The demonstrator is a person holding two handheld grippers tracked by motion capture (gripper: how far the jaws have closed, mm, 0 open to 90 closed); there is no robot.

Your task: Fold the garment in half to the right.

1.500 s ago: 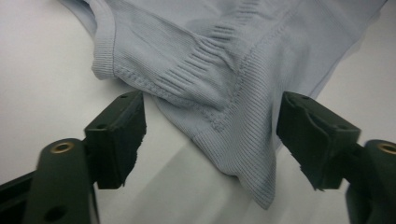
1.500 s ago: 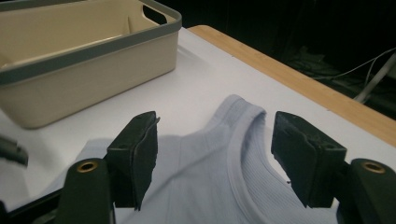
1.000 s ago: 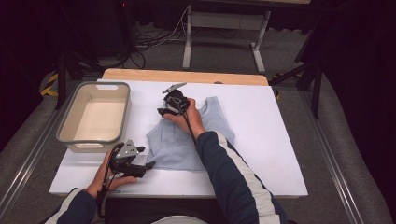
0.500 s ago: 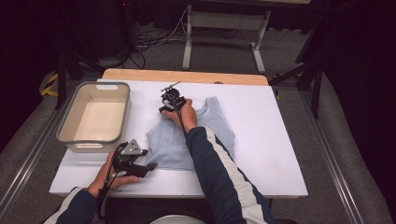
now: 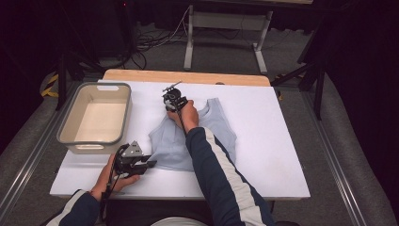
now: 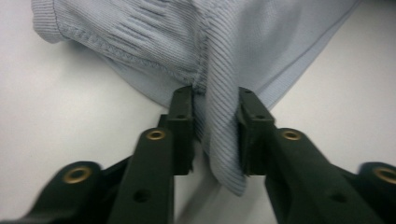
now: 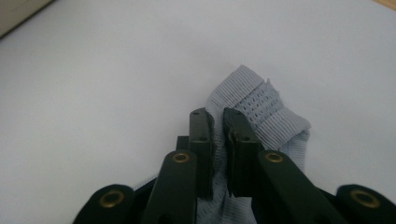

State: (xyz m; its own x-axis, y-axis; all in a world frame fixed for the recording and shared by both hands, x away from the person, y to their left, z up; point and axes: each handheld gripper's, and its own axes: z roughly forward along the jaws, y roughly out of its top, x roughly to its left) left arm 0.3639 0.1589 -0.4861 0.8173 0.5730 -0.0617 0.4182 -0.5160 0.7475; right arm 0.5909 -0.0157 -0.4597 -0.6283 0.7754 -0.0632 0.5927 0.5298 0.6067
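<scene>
Left gripper (image 6: 215, 135): jaws just closed, pinching the top's (image 5: 207, 136) hem fold.
Right gripper (image 7: 218, 140): moved lower; just clamped the strap (image 7: 261, 107).

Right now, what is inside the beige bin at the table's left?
The bin looks empty: its pale floor shows bare in the high view. The strip of floor just behind its near wall is hidden. The tank top lies outside on the table.

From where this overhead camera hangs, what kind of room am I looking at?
Probably a lab or recording workspace, not a home: a white work table stands on grey flooring, loose cables trail behind it near a metal stand, and dark surroundings frame the bench.
</scene>
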